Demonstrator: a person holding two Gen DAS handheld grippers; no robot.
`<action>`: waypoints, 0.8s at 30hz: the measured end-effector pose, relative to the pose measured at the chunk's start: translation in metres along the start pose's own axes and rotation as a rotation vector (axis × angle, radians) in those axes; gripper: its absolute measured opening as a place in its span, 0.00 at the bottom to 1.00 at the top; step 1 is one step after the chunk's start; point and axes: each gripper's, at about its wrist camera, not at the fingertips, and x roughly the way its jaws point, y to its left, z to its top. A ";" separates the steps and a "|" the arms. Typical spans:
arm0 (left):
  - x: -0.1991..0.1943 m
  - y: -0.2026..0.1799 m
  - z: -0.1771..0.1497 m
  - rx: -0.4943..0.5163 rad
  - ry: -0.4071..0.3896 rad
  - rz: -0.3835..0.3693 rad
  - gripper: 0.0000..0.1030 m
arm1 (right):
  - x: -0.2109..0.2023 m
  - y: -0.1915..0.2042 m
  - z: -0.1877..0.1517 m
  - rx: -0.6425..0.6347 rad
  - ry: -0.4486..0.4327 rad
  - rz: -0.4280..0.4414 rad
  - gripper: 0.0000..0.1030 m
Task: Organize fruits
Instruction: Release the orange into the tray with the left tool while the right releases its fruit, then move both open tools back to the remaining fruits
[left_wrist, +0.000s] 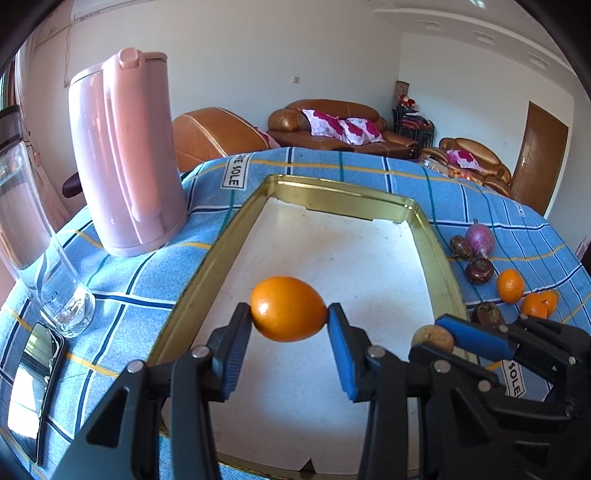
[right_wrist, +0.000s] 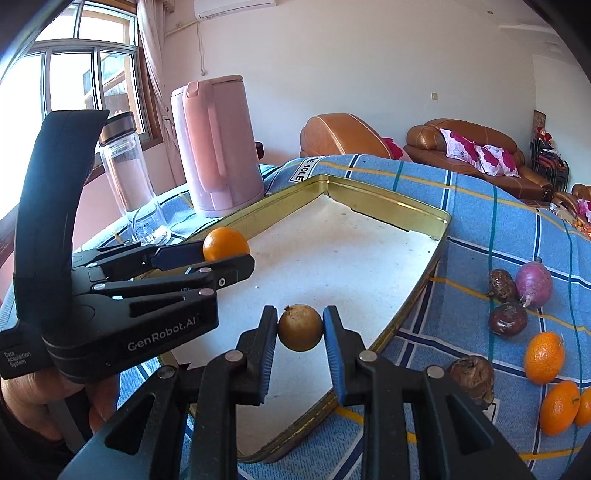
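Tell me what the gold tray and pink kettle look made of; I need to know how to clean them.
The gold tray looks like thin sheet metal: shiny gold, mirror-like walls with a rolled rim, around a dull, speckled white floor. The pink kettle looks like matte moulded plastic with soft highlights and a seamless handle, though painted metal cannot be excluded.

- Round orange citrus fruit (left_wrist: 289, 308): bright orange.
- Tall plastic kettle (left_wrist: 125, 155): pale pink.
- Checked cloth (left_wrist: 122, 273): light blue, with dark blue and yellow lines.
- Shallow metal tray (left_wrist: 439, 254): gold rim, white floor.

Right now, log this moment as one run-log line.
left gripper: shut on orange | right gripper: shut on brown fruit | both over gold tray | tray: no fruit
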 end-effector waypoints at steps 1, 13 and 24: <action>0.001 0.000 -0.001 0.000 0.004 0.002 0.42 | 0.002 0.000 -0.001 0.001 0.005 -0.001 0.27; -0.007 -0.001 -0.004 -0.010 -0.009 0.013 0.60 | -0.009 0.005 -0.005 0.011 -0.003 0.024 0.49; -0.043 -0.028 0.011 0.045 -0.094 -0.019 0.77 | -0.093 -0.036 0.019 0.057 -0.001 -0.052 0.66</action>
